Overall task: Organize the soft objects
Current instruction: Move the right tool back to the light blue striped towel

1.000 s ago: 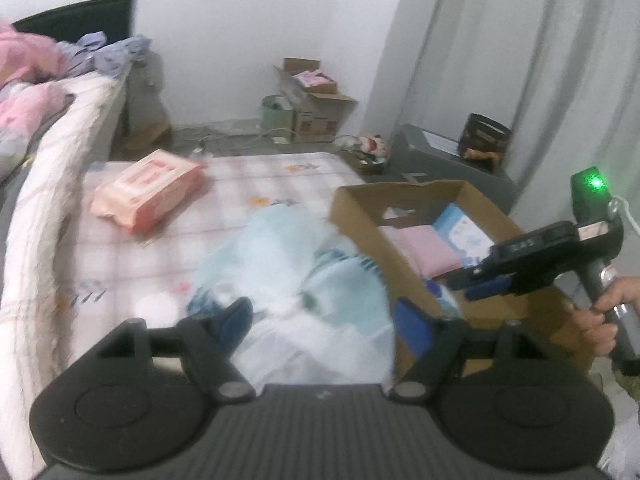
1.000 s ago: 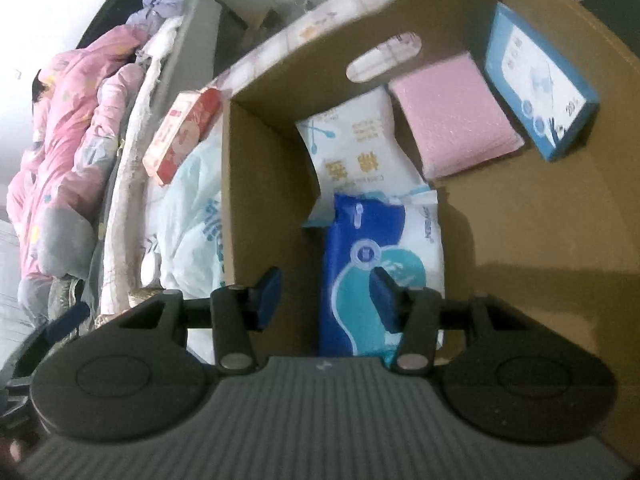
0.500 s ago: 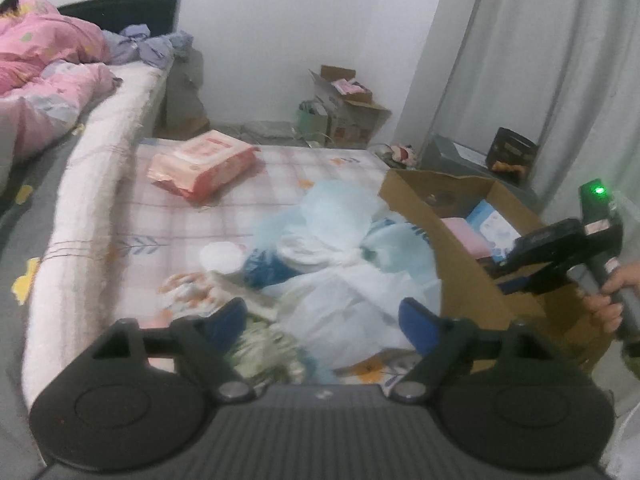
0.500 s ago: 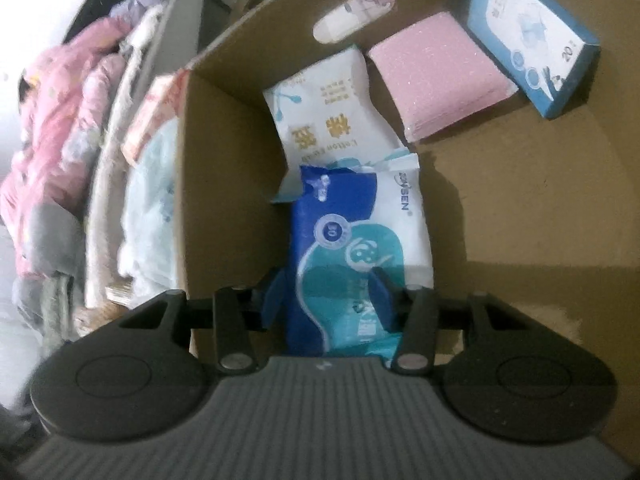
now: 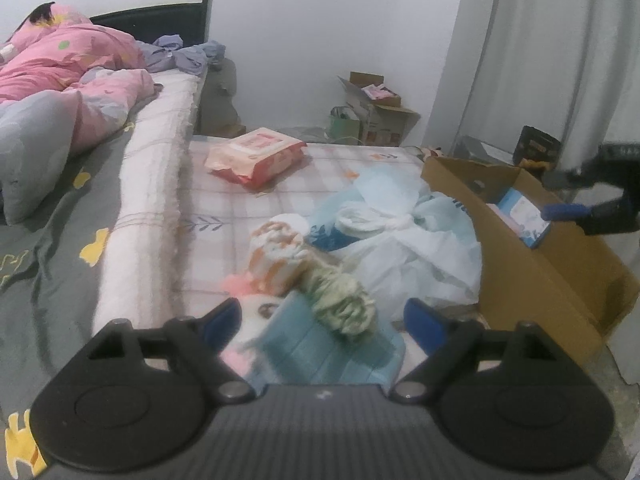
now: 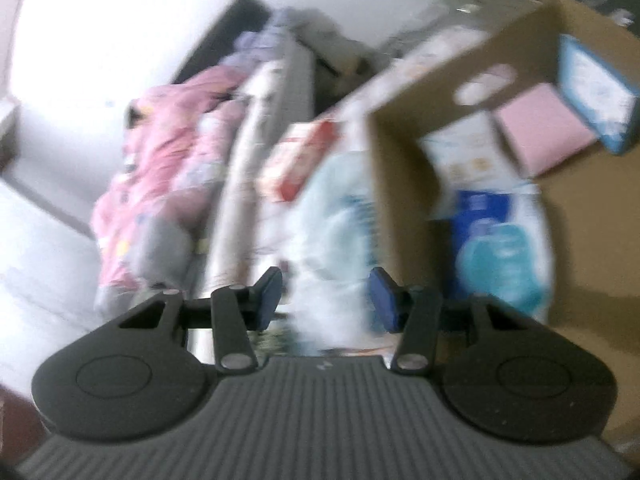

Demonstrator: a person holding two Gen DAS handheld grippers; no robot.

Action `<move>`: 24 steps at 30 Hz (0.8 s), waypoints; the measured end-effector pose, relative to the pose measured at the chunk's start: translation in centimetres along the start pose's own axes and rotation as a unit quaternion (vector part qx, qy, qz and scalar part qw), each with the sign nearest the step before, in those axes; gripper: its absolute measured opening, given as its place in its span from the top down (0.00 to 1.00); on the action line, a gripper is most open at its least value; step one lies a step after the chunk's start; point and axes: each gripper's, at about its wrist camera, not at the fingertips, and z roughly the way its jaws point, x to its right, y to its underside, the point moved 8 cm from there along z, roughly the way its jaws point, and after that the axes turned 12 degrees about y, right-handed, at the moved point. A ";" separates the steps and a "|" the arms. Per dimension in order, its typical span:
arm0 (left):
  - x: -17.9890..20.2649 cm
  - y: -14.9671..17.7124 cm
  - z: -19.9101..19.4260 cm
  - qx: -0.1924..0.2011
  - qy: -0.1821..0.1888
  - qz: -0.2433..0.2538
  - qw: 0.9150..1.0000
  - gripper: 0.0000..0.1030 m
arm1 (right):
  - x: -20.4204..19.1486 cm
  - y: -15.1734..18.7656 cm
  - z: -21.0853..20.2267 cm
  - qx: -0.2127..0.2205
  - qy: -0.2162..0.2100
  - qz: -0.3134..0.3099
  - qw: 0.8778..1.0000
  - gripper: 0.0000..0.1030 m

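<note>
Left wrist view: my left gripper (image 5: 322, 318) has swung away from the cardboard box (image 5: 560, 280) and back over the mattress (image 5: 224, 204), and its jaws are opening with nothing pressed between the pads. Below them lie a blue folded cloth (image 5: 328, 350), a green-white rolled cloth (image 5: 344, 304) and an orange-white roll (image 5: 276, 256); a crumpled plastic bag (image 5: 408, 248) sits just beside the box.

My right gripper (image 6: 324, 296) has lifted clear of the box (this view is blurred); its jaws stand partly apart and empty. The blue wipes pack (image 6: 500, 248) it hovered over a moment ago now lies inside, near the pink pad (image 6: 540, 132).

Judgement: one deposit is complete; the soft items on the mattress remain, and the nearest cloths are the next pickup.
</note>
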 end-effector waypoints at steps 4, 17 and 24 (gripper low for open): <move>0.1 1.0 -0.7 0.002 -0.005 0.014 1.000 0.13 | -4.5 2.0 1.0 -0.022 -0.055 -0.019 0.998 0.52; -1.6 3.4 -0.8 0.008 -0.002 0.013 1.000 0.23 | -7.2 11.5 9.1 -0.129 -0.042 0.001 0.991 0.49; -2.5 2.3 2.1 -0.010 -0.001 0.044 0.999 0.31 | -4.1 14.9 11.7 -0.146 0.014 0.037 0.988 0.48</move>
